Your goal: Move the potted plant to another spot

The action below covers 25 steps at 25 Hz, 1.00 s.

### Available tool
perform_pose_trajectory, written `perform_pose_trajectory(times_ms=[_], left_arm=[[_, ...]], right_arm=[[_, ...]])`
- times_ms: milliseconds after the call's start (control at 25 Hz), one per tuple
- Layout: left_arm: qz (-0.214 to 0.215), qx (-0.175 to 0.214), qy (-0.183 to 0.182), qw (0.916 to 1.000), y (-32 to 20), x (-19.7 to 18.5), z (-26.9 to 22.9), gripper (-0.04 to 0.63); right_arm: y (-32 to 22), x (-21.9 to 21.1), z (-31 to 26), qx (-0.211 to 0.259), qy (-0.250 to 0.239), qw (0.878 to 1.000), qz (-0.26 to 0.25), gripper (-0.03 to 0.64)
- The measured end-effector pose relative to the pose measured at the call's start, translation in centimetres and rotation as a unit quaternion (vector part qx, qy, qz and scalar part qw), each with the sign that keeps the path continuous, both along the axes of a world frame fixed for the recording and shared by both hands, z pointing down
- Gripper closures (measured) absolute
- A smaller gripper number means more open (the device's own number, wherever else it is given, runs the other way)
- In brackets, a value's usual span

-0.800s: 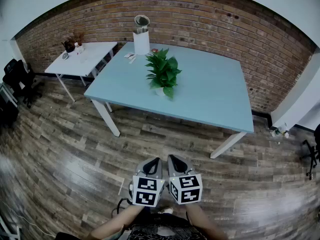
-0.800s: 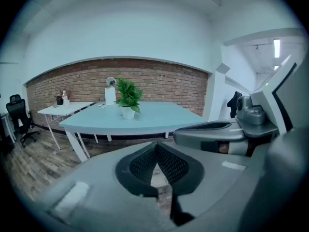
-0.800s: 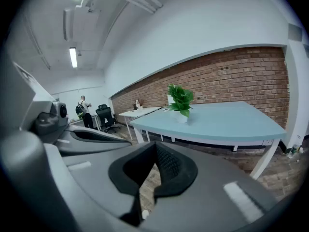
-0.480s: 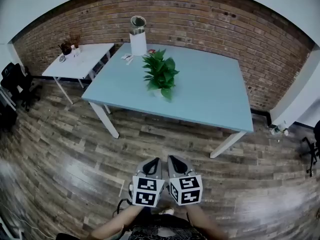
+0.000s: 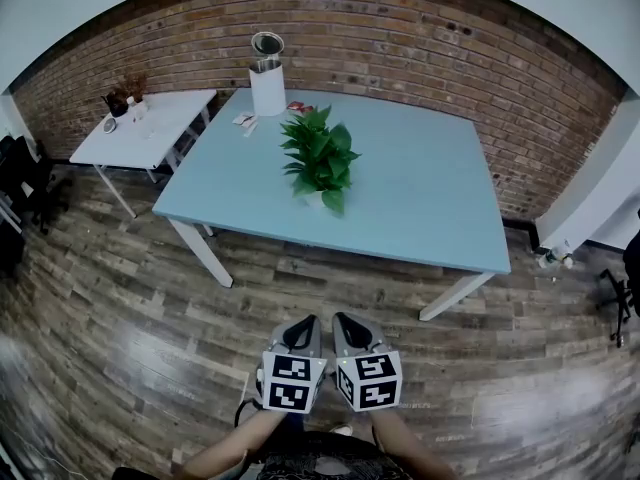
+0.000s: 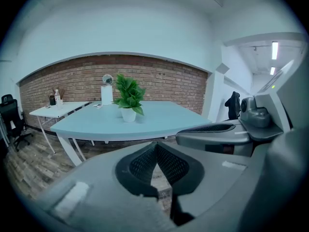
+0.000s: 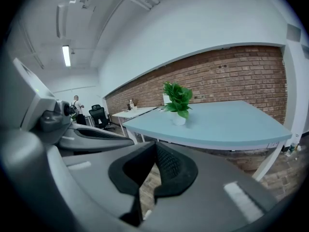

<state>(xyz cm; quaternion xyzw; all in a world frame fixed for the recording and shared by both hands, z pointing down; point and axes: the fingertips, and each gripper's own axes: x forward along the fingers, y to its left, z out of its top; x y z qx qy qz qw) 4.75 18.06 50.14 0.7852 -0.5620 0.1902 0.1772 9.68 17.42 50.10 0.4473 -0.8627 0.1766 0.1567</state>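
Potted plant (image 5: 320, 160): stands upright on the light blue table (image 5: 430, 208), left of the table's middle and well apart from both grippers. White canister (image 5: 267, 80) sits behind it, nearer the brick wall (image 5: 420, 48).

Pot (image 6: 128, 115): small, white, round. From the head view the leaves (image 5: 330, 143) spread over it and hide most of it. The gripper views show its side clear below the foliage.

Left gripper (image 5: 306, 326): jaws closed tip to tip, nothing between them.
Right gripper (image 5: 347, 324): jaws closed as well, empty.
Both are held side by side over the wood floor (image 5: 120, 298), short of the table's near edge and aimed toward the table. No contact with the plant, so the move is not yet begun.

Handling (judgement):
- Probably light, but top-heavy and likely to tip if lifted off-centre.
- Pot wall looks smooth and hard, possibly slippery, and it could chip if dropped.
- Leaves and stems are soft, so they are no place to grip.

Best hold (judgement): open the jaws wide and take the pot wall from the side, below the leaves. One gripper on each side would keep it upright.
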Motion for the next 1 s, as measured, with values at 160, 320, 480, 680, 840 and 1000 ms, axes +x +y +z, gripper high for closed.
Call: perform_pose_trajectory(times_ms=[160,320,480,680,840,1000], left_arm=[[0.007,-0.001,0.001,1.0000,-2.4,-1.1,0.1,0.595],[0.011,-0.005,0.005,0.9999,-4.6,-1.9,0.4,0.595],[0.023,-0.010,0.012,0.9996,-6.6,-2.0,0.8,0.595],[0.032,-0.007,0.017,0.9993,-9.2,-3.1,0.3,0.595],[0.035,-0.005,0.025,0.9991,-11.3,-4.6,0.0,0.595],[0.040,-0.004,0.033,0.9986,-13.0,-5.7,-0.3,0.595]], right_arm=[[-2.2,-1.0,0.2,-0.003,0.000,1.000,0.005,0.611],[-4.3,-2.0,0.5,-0.006,0.004,1.000,0.009,0.611],[-6.2,-2.2,0.9,-0.012,0.009,1.000,0.019,0.611],[-8.8,-3.3,0.6,-0.014,0.013,0.999,0.031,0.611],[-10.7,-4.8,0.3,-0.011,0.013,0.999,0.037,0.596],[-12.2,-5.9,0.1,-0.007,0.019,0.999,0.045,0.588]])
